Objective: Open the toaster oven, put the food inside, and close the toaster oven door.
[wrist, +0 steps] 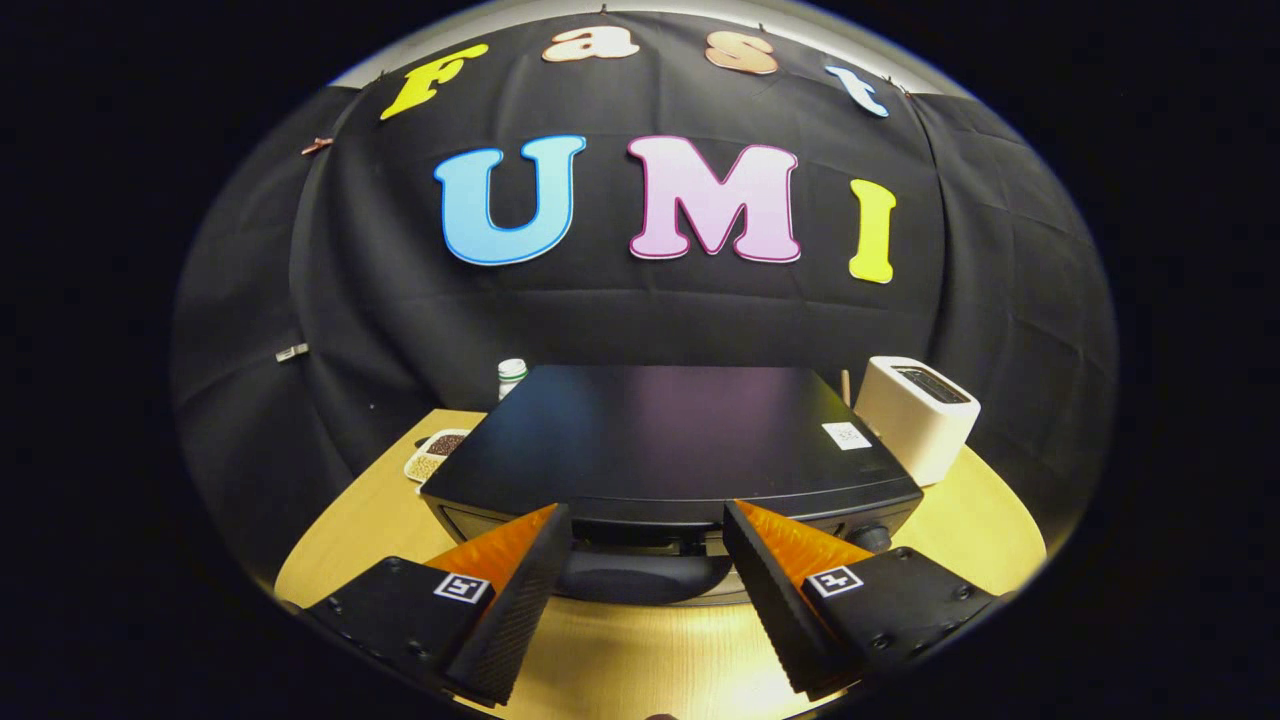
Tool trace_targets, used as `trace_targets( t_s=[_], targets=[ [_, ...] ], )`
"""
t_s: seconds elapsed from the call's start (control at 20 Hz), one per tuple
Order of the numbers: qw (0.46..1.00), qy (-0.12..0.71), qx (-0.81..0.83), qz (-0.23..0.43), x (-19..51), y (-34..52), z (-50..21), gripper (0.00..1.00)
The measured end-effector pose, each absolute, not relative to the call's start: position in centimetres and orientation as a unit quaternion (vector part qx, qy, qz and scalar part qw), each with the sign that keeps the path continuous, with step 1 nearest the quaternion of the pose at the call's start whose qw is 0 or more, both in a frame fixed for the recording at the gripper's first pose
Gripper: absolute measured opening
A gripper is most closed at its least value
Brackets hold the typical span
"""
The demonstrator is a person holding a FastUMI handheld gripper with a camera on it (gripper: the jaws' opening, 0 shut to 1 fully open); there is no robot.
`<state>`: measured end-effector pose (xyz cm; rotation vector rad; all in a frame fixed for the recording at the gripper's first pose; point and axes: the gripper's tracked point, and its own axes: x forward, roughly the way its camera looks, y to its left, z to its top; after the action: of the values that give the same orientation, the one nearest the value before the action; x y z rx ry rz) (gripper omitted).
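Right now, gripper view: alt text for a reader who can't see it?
The hand-held gripper is open, its fingers either side of the handle at the front of a black toaster oven on a wooden table. A white toaster stands beside the oven, with a tray and bottle on its other side.

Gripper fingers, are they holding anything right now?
No. The gripper is open and holds nothing; its fingers stand apart, just short of the toaster oven door handle.

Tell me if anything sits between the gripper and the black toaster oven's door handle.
Nothing visible does. The gripper is open, its fingers spread to either side of the dark rounded door handle, just ahead of them on the front of the black toaster oven on the round wooden table.
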<state>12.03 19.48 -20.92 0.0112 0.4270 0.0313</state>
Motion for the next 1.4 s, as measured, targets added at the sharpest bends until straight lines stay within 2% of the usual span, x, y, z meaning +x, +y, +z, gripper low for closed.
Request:
trace_targets(
  t_s=[0.45,0.9,1.4],
  targets=[
    [0.976,0.219,0.011,0.005,11.4,19.4,-21.4,0.98],
    [0.971,0.238,0.008,0.007,7.6,19.2,-22.4,0.98],
    [0.956,0.29,-0.01,0.048,2.2,19.9,-25.1,0.97]
  ],
)
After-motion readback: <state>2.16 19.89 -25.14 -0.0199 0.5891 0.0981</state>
